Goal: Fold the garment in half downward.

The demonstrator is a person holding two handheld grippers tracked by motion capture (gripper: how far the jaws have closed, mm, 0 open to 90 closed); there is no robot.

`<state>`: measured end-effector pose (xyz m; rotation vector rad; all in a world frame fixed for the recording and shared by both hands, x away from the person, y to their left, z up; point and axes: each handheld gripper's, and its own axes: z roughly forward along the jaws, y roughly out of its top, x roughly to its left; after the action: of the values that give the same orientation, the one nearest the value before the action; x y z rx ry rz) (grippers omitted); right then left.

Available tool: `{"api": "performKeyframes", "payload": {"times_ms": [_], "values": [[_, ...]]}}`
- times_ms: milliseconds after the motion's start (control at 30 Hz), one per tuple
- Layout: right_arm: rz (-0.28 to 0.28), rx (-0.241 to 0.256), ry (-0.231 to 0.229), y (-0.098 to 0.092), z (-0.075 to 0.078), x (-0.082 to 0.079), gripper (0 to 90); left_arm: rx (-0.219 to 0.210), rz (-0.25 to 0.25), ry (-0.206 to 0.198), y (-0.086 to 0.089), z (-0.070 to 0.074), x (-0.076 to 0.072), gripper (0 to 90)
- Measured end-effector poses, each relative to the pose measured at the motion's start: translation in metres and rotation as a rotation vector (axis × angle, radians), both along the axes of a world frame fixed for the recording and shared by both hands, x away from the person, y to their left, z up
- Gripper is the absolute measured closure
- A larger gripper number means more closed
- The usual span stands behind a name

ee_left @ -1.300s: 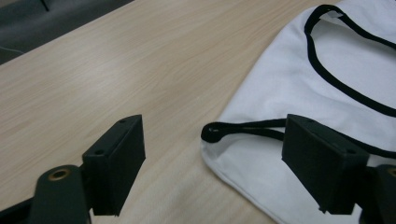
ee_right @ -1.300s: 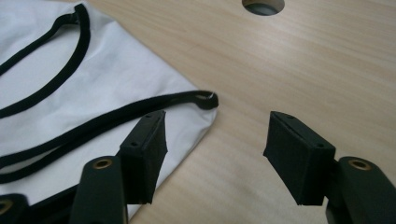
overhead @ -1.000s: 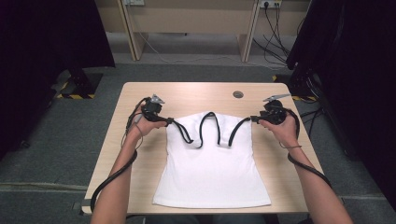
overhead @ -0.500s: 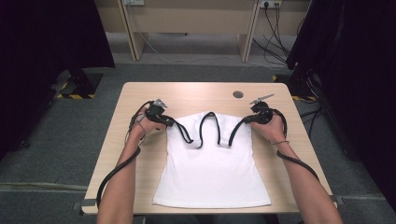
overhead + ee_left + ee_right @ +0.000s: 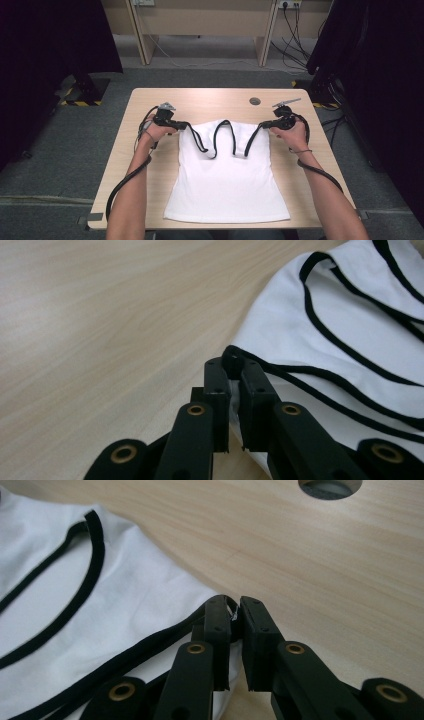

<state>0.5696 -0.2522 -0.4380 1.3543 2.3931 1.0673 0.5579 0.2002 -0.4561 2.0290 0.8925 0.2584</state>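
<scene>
Top flat, long axis toward person, straps far; left hand-held gripper and right hand-held gripper each pinching strap.

Both forearms extend forward from the near table edge, spread apart. The left gripper points inward to the right, its 2 jaws closed on fabric. The right gripper points inward to the left, jaws likewise pinched on fabric.

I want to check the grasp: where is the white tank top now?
In the high view the white tank top lies flat on the middle of the table, its two upper corners pinched by the left gripper and right gripper.
</scene>
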Motion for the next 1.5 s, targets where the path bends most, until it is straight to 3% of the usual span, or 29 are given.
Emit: {"api": "performKeyframes", "payload": {"times_ms": [300,733,1100,1500], "values": [[-0.026,0.086,0.012,-0.009,0.010,0.001,83.5,-0.066,-0.008,-0.046,0.002,0.021,0.000,83.3],[-0.048,0.163,-0.010,-0.020,0.026,0.002,83.6,-0.126,0.046,-0.093,0.014,0.034,0.000,83.3],[-0.056,0.176,-0.024,-0.023,0.036,0.002,83.6,-0.149,0.054,-0.109,0.022,0.038,-0.001,83.2],[-0.052,0.162,-0.057,-0.019,0.045,0.003,83.8,-0.132,0.043,-0.155,0.018,0.050,-0.001,83.2]]}}
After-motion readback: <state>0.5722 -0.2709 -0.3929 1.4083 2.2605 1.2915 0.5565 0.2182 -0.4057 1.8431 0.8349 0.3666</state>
